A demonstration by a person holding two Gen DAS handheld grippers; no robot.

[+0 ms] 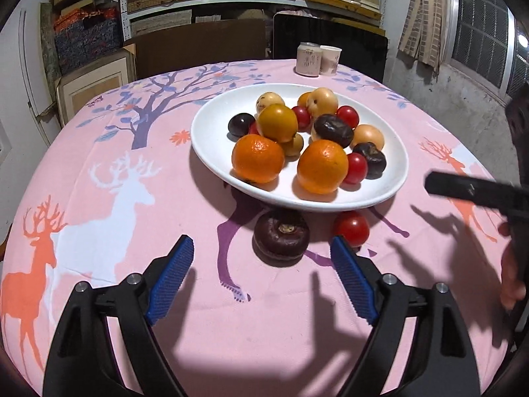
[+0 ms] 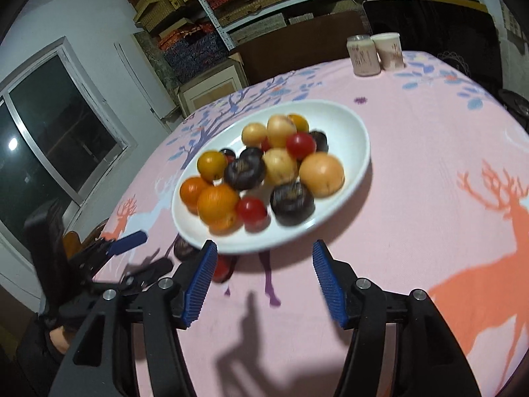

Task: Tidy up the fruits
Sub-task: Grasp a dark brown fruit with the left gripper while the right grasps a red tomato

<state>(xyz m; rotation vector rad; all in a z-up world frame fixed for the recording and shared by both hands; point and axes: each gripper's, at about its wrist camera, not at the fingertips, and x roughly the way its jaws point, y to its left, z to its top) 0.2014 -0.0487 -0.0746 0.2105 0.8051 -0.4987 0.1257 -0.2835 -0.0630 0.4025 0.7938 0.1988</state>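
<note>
A white oval plate (image 1: 211,125) (image 2: 350,125) on the pink tablecloth holds several fruits: oranges (image 1: 258,158), red tomatoes (image 1: 355,167), dark purple fruits (image 1: 334,129) and yellow ones (image 1: 277,122). A dark purple fruit (image 1: 281,236) and a red tomato (image 1: 352,228) lie on the cloth just in front of the plate. My left gripper (image 1: 263,246) is open and empty, its blue pads on either side of the dark fruit and a little short of it. My right gripper (image 2: 264,251) is open and empty above the plate's near edge; it shows at the right of the left wrist view (image 1: 463,192).
Two pale cups (image 1: 317,59) (image 2: 377,53) stand at the table's far edge. Dark chairs and shelves of boxes lie behind the table. The left gripper (image 2: 132,241) shows at the lower left of the right wrist view, with the dark fruit (image 2: 185,249) and tomato (image 2: 223,268) under the plate's edge.
</note>
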